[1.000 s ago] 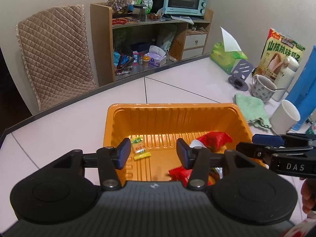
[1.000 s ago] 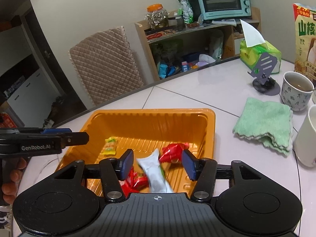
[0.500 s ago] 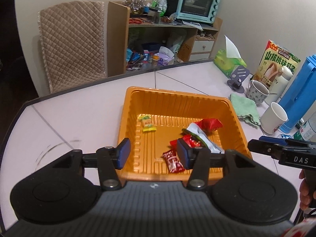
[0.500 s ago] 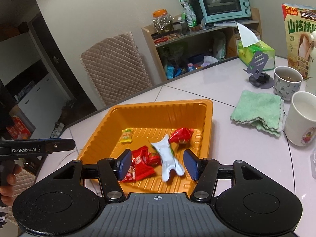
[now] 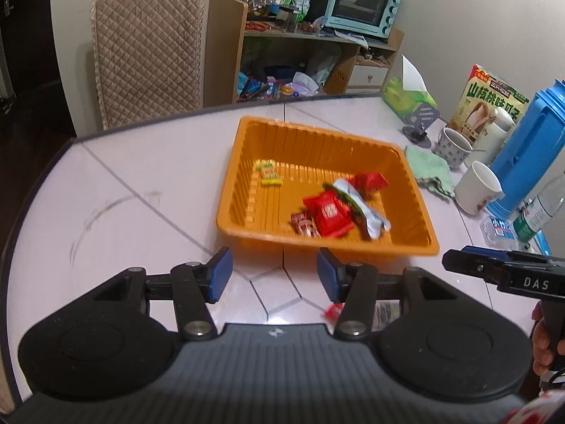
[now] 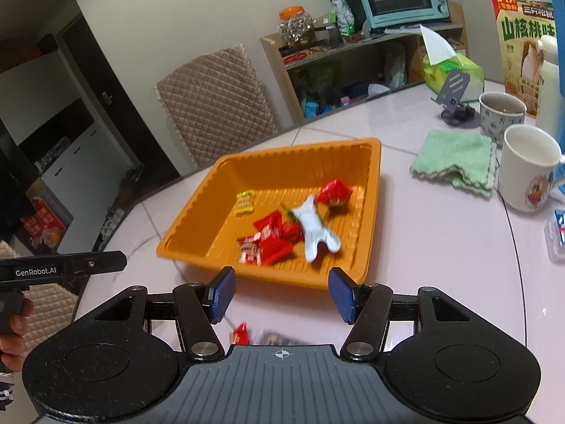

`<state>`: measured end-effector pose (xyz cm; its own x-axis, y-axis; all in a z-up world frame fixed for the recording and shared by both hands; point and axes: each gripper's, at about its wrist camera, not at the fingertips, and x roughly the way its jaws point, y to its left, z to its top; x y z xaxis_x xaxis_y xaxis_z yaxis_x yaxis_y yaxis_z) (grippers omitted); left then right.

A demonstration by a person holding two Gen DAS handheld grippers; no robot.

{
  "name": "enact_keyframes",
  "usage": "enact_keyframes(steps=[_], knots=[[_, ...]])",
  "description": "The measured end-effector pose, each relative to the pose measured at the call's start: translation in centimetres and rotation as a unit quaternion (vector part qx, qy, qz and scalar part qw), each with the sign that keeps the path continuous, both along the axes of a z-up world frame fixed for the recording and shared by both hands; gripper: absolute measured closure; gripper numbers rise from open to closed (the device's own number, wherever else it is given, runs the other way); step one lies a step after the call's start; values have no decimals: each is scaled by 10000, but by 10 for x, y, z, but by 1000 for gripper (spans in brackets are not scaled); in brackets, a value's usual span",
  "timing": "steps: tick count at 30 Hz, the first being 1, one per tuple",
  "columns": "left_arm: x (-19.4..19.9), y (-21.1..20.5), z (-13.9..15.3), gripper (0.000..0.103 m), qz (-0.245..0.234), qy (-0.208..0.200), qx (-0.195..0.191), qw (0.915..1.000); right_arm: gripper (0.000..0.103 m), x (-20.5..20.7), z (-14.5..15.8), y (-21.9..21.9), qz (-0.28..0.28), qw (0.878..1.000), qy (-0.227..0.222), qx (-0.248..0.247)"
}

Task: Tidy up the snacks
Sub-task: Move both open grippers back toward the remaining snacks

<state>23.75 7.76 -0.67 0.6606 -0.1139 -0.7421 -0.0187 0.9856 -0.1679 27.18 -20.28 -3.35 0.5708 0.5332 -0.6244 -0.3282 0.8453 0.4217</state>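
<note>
- Both tools have pulled back and up from the orange tray [image 5: 328,243]: a second ago their blue pads hung over the snacks inside it, and now they hover short of its near rim, over bare bench [image 5: 141,219].
- Left tool [image 5: 274,275] is spread wide with nothing between its pads; right tool [image 6: 280,295] is the same, wide apart and carrying nothing.
- Inside the tray, a small yellow-green packet [image 5: 269,172] lies alone toward the far-left corner, while the red packets [image 5: 330,213] and a white wrapper [image 5: 360,208] sit bunched against the right side, touching and partly overlapping.
- Still outside the tray: a small red candy [image 6: 240,333] and a darker packet [image 6: 279,338] just beside it, at the near edge of the bench, tucked almost under the right tool's body. Both are blurred.
- Risk one, as I read it: those two sit so close to the bench edge that a sloppy approach could nudge one onto the floor.
- Risk two: they lie nearly touching, so one pinch may catch both, or drag the neighbour.
- Risk three: the white mug [image 6: 528,171] and patterned cup [image 6: 501,116] stand off to the right of the tray; a wide swing of the right tool could clip them.
</note>
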Motion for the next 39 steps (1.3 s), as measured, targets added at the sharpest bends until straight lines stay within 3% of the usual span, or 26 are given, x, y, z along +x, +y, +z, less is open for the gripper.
enact_keyframes(steps=[19, 39], knots=[[-57, -21, -26, 54, -149, 302, 36, 9994, 44, -53, -22, 11, 460, 9983, 262, -250], [-60, -30, -57, 54, -373, 527, 166, 9978, 44, -66, -50, 23, 770, 9941, 482, -584]])
